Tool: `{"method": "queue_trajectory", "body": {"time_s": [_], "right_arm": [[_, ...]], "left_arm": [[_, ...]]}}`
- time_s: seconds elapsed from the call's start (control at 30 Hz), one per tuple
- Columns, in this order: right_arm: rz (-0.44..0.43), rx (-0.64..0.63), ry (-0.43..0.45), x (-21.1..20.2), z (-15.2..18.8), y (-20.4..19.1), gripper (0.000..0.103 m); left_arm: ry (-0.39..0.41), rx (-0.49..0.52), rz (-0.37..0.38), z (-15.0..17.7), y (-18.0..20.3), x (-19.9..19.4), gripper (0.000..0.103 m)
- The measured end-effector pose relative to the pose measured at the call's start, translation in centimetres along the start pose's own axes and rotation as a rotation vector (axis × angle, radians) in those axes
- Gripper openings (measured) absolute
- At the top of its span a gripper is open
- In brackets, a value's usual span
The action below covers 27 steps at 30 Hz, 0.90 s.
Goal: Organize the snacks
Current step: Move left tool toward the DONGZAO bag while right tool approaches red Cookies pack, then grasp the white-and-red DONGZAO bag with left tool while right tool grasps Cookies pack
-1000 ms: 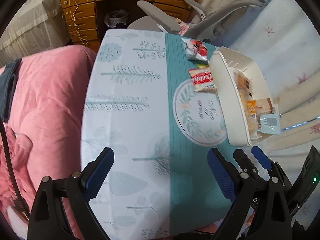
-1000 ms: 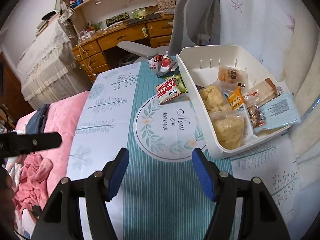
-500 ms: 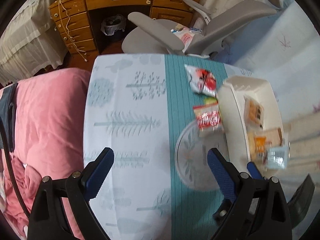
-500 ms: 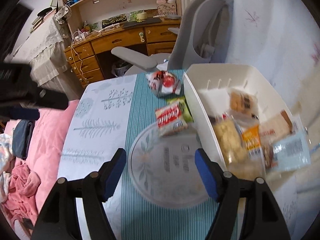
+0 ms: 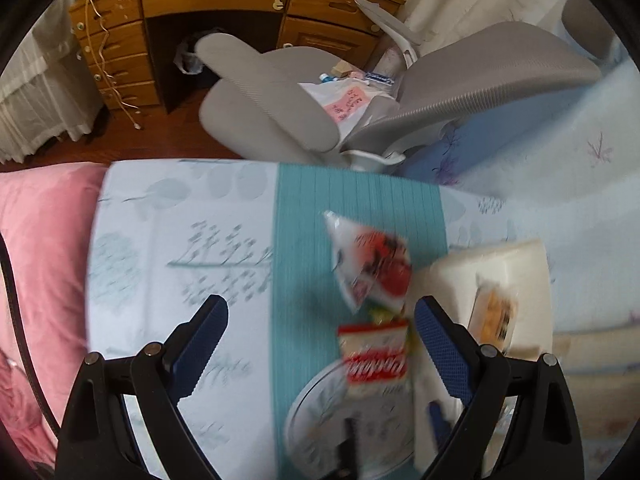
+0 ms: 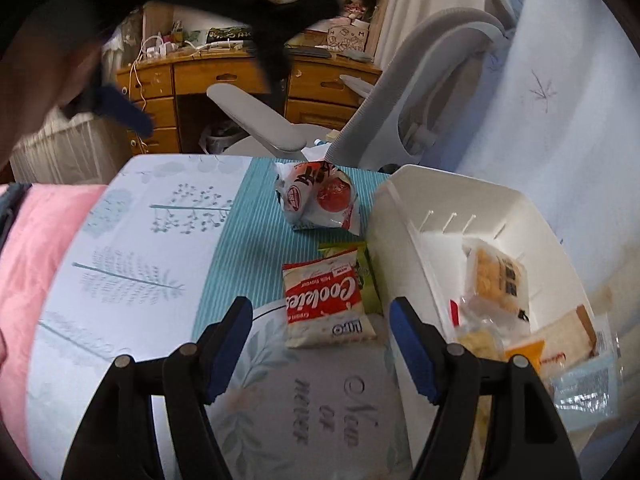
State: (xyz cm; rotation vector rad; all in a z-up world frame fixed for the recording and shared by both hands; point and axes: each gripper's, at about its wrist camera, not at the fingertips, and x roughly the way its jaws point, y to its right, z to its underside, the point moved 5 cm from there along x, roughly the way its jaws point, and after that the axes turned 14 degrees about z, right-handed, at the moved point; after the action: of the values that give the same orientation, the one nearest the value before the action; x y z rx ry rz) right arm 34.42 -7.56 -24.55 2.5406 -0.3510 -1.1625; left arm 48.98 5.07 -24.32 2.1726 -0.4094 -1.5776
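Observation:
A red and white cookie packet lies on the teal runner, over a green packet. A white packet with a red picture lies beyond them. A white bin at the right holds several wrapped snacks. My right gripper is open and empty, just short of the cookie packet. My left gripper is open and empty above the table; the cookie packet and the red-picture packet show blurred in its view, with the bin at the right.
A grey office chair stands past the table's far edge, before a wooden desk. Pink bedding lies along the table's left side. The left gripper's dark body crosses the upper left of the right wrist view.
Both grippers have moved forward over the table toward the loose packets. The left gripper has risen and swung into the right wrist view. Both stay open.

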Motion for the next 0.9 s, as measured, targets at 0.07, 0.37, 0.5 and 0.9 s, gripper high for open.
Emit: {"method": "queue_trajectory", "body": {"time_s": [0.07, 0.37, 0.5, 0.9], "right_arm": [[0.013, -0.019, 0.008, 0.9, 0.0, -0.5, 0.071], [0.072, 0.0, -0.019, 3.5, 0.3, -1.0, 0.071], [0.082, 0.013, -0.01, 3.6, -0.1, -1.4, 0.071], [0.129, 0.013, -0.05, 4.3, -0.1, -1.4, 0.071]], "left_arm": [[-0.006, -0.012, 0.013, -0.9, 0.1, 1.5, 0.094], [-0.117, -0.015, 0.065, -2.3, -0.2, 6.9, 0.094], [-0.123, -0.044, 0.091, -3.2, -1.3, 7.8, 0.094], [-0.228, -0.101, 0.244, -2.8, -1.4, 11.9, 0.077]]}}
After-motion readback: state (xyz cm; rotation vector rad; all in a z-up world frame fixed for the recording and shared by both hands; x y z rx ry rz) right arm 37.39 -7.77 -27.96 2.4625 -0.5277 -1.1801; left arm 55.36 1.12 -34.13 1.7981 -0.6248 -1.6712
